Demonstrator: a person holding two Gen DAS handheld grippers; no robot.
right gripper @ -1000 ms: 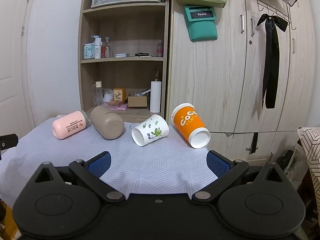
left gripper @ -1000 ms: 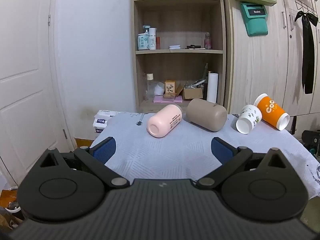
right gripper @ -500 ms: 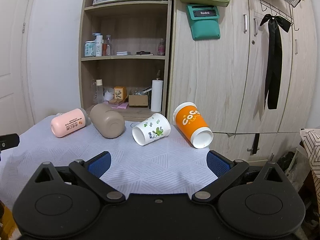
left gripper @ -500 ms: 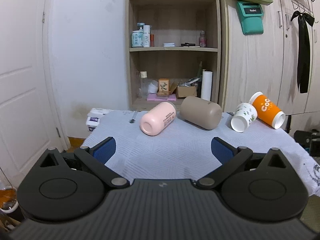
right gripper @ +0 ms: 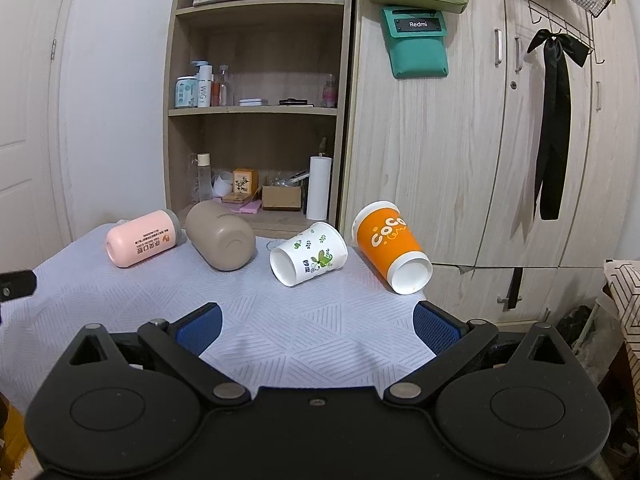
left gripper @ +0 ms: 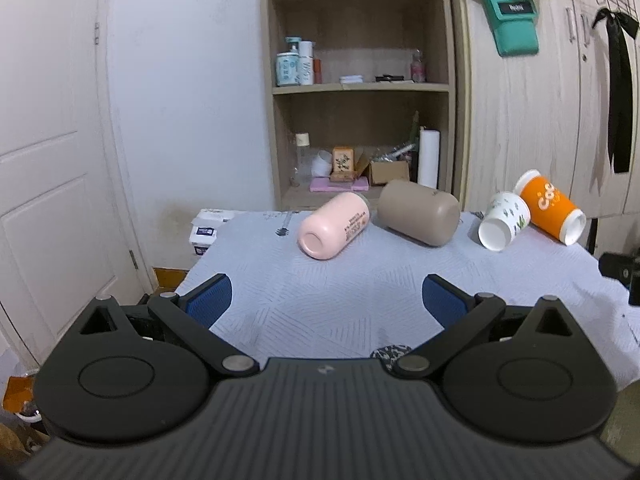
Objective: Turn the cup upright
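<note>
Table (right gripper: 304,332) covered with pale patterned cloth. Four cups on their sides in a row along the far edge, none upright yet.

Left to right:
- pink cup (left gripper: 334,226): rounded base toward the left wrist camera, lying just beside the next one; contact not resolvable.
- taupe cup (left gripper: 418,213): largest, also on its side.
- white leaf-print cup (right gripper: 309,259): open mouth facing the camera.
- orange cup (right gripper: 390,246): mouth toward the near right, close to the right table edge.

Left gripper (left gripper: 326,300): fingers spread wide, nothing between them, over the near table edge, well short of the pink cup. Right gripper (right gripper: 316,322): fingers likewise spread and empty, roughly in line with the white cup.

Risks (judgement):
- All four can roll; a one-sided nudge would send one away before the fingers close.
- Orange cup could roll off the right edge.
- Paper walls may crumple if squeezed near the mouth.
- Shifting the pink cup may disturb the taupe one.
</note>
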